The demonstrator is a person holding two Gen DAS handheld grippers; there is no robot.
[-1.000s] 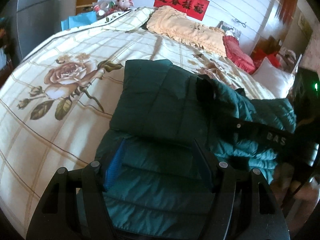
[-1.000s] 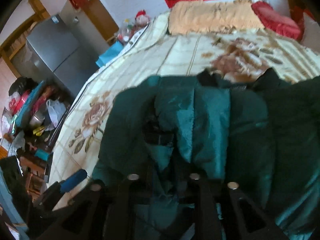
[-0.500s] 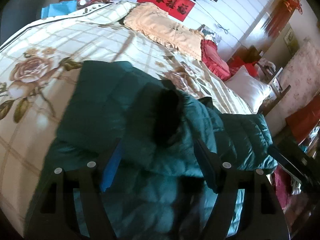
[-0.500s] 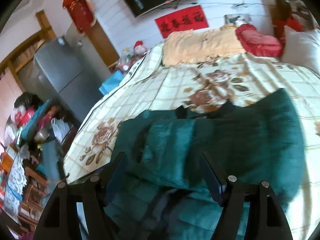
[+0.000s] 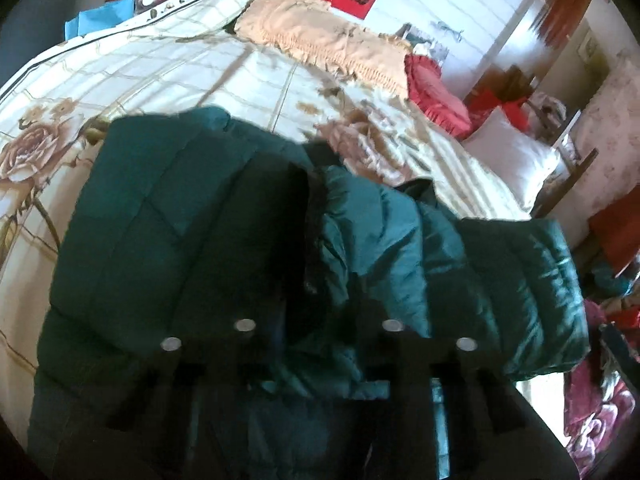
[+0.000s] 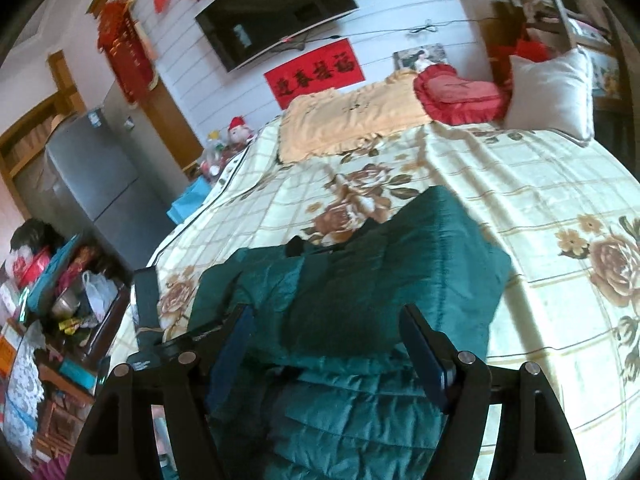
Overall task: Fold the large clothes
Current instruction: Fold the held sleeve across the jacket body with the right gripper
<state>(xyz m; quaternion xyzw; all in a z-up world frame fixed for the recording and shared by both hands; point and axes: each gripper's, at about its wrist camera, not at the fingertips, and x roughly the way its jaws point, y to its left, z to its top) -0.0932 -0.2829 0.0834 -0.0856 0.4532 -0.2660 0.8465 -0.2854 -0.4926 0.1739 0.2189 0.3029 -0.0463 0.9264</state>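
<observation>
My left tongs [image 5: 316,320] have just closed on the green jacket [image 5: 192,216]; only the right view shows my right tongs [image 6: 328,344] wide above it.

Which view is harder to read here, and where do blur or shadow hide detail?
Left wrist: harder; the left gripper sits in deep shadow and motion blur against the green jacket, its fingers barely distinguishable. Right wrist: brighter, the right gripper crisp; only fisheye bending of the bedspread edges.

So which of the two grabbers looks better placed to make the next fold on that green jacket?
Probably the left gripper: its jaws have just been closing and now look pinched on a fold of the green jacket. The right gripper is open above the jacket, holding nothing.
</observation>
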